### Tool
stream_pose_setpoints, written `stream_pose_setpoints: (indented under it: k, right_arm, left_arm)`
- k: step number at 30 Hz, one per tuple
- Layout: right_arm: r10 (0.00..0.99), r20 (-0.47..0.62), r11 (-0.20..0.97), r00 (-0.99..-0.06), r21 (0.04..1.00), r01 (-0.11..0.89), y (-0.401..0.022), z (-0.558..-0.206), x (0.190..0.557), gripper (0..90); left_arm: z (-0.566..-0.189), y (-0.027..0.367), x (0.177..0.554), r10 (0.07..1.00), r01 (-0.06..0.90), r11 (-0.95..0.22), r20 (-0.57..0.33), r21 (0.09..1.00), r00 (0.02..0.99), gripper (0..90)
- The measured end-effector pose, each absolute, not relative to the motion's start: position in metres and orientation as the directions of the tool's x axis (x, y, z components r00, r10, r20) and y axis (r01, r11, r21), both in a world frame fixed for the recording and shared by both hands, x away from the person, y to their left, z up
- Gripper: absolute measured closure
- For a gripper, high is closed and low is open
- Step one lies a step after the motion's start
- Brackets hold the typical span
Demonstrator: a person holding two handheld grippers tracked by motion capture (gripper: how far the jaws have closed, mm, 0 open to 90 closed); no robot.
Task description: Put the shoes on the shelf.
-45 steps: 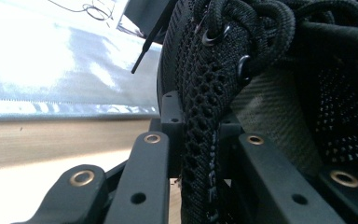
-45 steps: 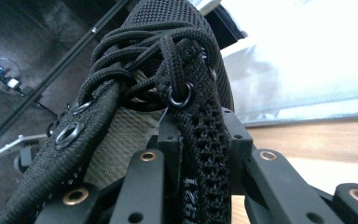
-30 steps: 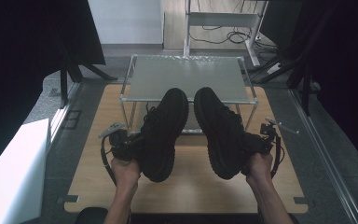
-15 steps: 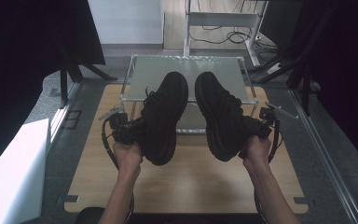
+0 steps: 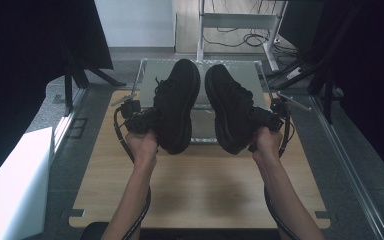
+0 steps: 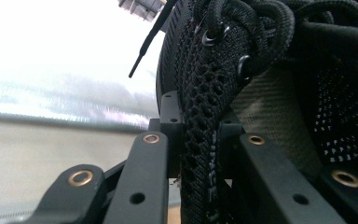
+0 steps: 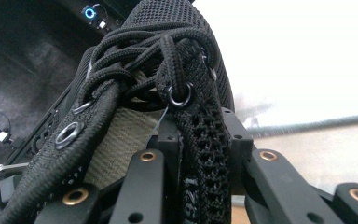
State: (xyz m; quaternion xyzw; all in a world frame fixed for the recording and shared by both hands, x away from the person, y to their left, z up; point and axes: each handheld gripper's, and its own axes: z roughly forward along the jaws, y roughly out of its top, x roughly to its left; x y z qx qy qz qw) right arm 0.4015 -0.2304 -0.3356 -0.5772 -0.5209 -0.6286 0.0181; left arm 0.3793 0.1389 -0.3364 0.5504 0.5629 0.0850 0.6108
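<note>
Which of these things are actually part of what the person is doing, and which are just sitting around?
In use: left shoe clamped in the left gripper; right shoe clamped in the right gripper; metal rack under the toes.

Lying about: wooden table, white box, floor cables.

My high view's dim at both sides, table (image 5: 200, 185) lit ok w/ soft shadows. Both gripper views blow out to white bg; shoe mesh close-up slightly soft.
</note>
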Motion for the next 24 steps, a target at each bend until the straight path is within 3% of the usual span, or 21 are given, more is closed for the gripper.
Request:
stream_pose_setpoints:
  k: [24]
  right_arm:
    - [0.625, 0.749, -0.517, -0.217, 0.606, 0.604, -0.226, -0.329, 0.469, 74.2]
  left_arm:
    - [-0.314, 0.119, 0.451, 0.797, 0.543, 0.367, -0.556, 0.755, 0.234, 78.3]
